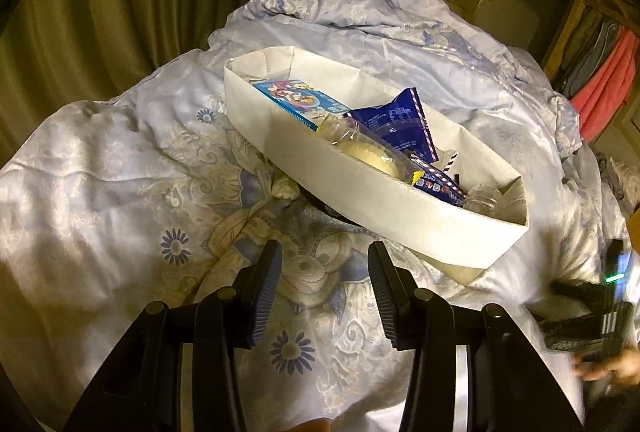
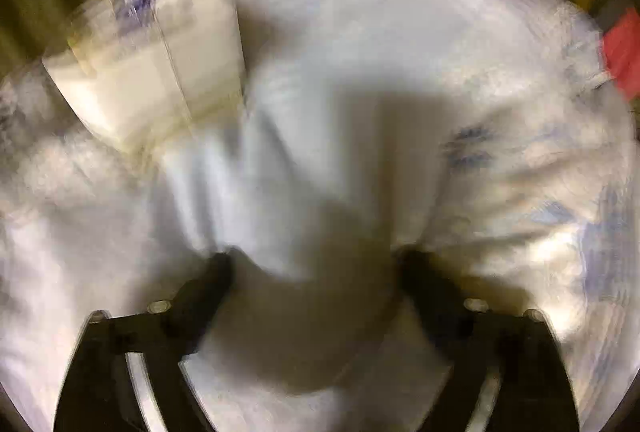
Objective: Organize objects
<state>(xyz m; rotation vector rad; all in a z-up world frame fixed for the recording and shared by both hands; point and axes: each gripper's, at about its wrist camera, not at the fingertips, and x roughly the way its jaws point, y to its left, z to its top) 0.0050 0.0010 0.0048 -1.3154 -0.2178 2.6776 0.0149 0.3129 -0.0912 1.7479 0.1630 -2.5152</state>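
My left gripper (image 1: 322, 264) hangs wide open, holding nothing, over the floral quilt (image 1: 120, 171); the white fabric bin (image 1: 360, 183) of snack packets (image 1: 394, 123) sits at one o'clock. Right gripper (image 2: 314, 264) blurred, fingers spread apart, nothing between them, bin (image 2: 148, 79) at ten o'clock

My left gripper (image 1: 324, 264) level and pointing forward, jaws parted with nothing between them, my right gripper (image 2: 316, 260) blurred, jaws spread wide and empty, my bare right hand (image 1: 608, 364) gripping its handle.
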